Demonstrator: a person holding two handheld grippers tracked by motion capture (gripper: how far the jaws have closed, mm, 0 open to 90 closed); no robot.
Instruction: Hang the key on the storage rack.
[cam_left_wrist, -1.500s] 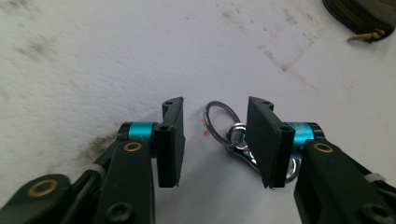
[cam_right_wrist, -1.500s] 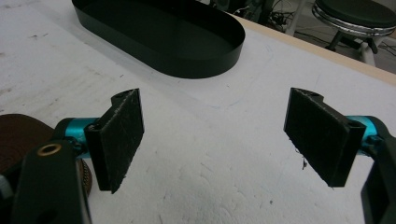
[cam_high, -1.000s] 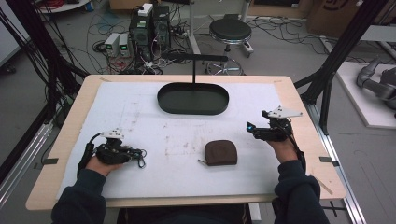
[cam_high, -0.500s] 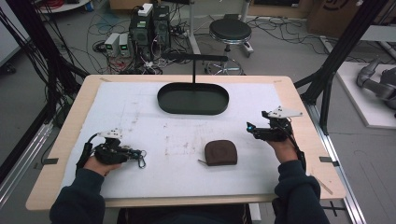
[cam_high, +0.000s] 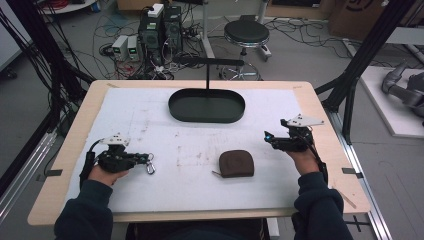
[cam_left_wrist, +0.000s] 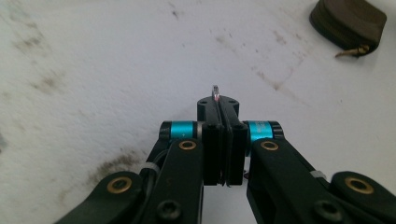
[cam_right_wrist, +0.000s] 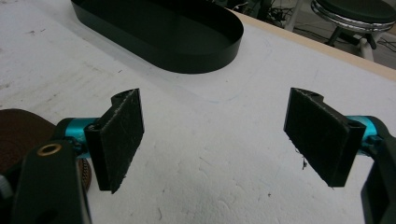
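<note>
Left hand-held gripper (cam_high: 148, 161) pinching a small metal key ring (cam_high: 150, 169) near the tabletop's (cam_high: 150, 115) left edge, jaws closed tight. Right hand-held gripper (cam_high: 270, 140) hovering wide open, empty, near the right edge. Probably carrying the ring toward the brown zip pouch (cam_high: 236, 163) near the front edge; next, steadying or opening it.
</note>
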